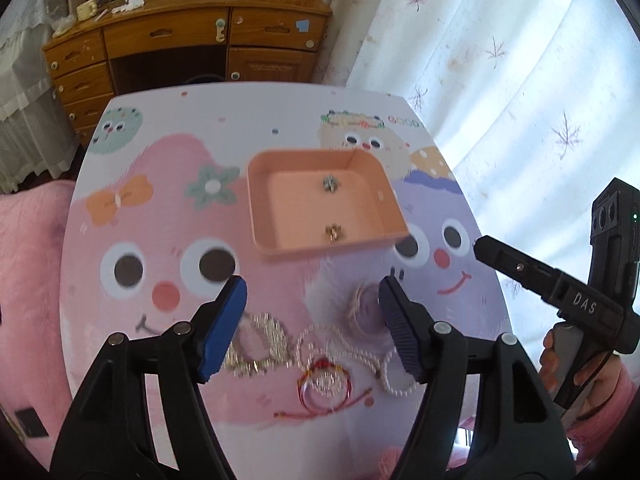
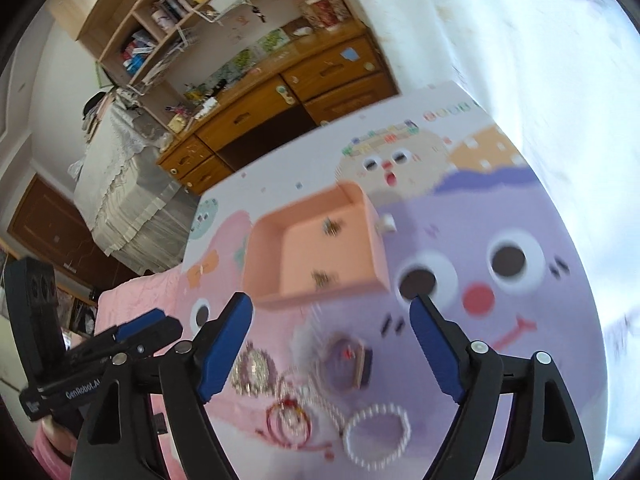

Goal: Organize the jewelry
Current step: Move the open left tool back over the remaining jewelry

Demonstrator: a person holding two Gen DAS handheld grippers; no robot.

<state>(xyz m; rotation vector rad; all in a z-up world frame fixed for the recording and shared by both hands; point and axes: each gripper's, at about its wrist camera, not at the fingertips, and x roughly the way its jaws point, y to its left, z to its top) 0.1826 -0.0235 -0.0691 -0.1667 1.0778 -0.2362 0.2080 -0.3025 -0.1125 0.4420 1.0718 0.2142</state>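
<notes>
Two small metal pieces already in peach tray (image 1: 320,204) at desk (image 1: 160,240) centre. Left to right along near edge, still loose: silver bracelet (image 1: 256,344), red cord bracelet (image 1: 324,384), pearl strands (image 1: 394,376). Left gripper (image 1: 312,320), right gripper (image 2: 332,340): jaws wide, empty. Motion blur hides details.

A wooden desk (image 1: 188,40) with drawers stood against the far wall, its top cluttered. An open wooden bookshelf (image 2: 188,12) rose above it. White curtains (image 1: 500,60) with a leaf print admitted bright daylight. A lace-covered unit (image 2: 120,184) stood beside the desk. Walls were white.
</notes>
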